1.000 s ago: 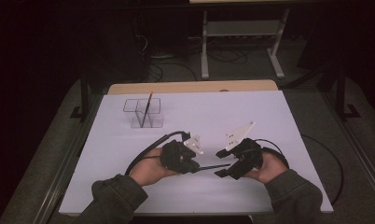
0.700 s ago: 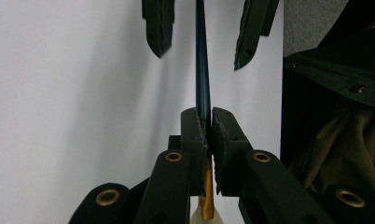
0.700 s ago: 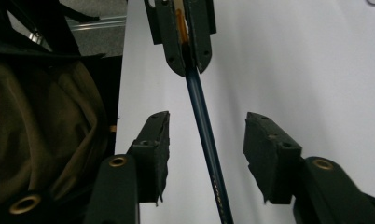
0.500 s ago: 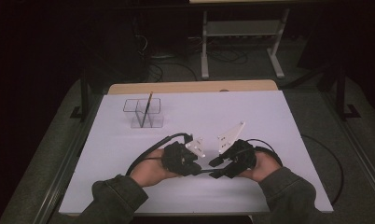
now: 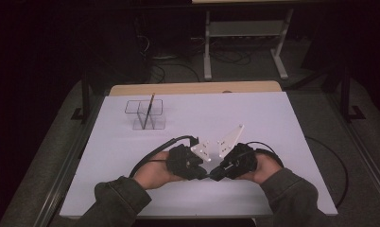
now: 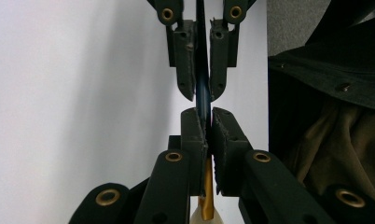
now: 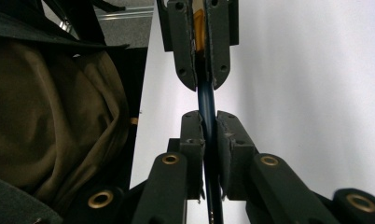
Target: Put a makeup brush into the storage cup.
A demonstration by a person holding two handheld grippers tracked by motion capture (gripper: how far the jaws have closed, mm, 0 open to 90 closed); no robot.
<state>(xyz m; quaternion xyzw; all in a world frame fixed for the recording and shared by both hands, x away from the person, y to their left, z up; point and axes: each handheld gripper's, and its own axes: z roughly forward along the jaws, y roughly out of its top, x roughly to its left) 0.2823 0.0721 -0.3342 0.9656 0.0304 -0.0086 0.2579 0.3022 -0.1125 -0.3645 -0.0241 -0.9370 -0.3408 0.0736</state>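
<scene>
A thin dark blue pen [image 6: 203, 100] with a gold end [image 6: 208, 186] spans both grippers, low over the white table [image 5: 273, 123] near its front edge. My left gripper [image 5: 204, 171] [image 6: 207, 114] is shut on the gold end. My right gripper [image 5: 216, 171] [image 7: 209, 115] is shut on the blue end [image 7: 205, 98]. The two sets of jaws face each other tip to tip, almost touching. In the left gripper view the right gripper [image 6: 203, 95] hangs from the top; in the right gripper view the left gripper [image 7: 203, 86] does.
A clear divided holder [image 5: 145, 114] with one dark stick [image 5: 150, 106] leaning in it stands at the table's back left. A green sleeve [image 7: 59, 116] lies close beside the jaws. Cables [image 5: 150, 158] trail from both grippers. A metal stand [image 5: 245, 38] is on the floor beyond.
Both hands have drawn together and slid slightly nearer the front edge. The stretch of pen showing between the grippers has shrunk until the jaw tips nearly meet.
</scene>
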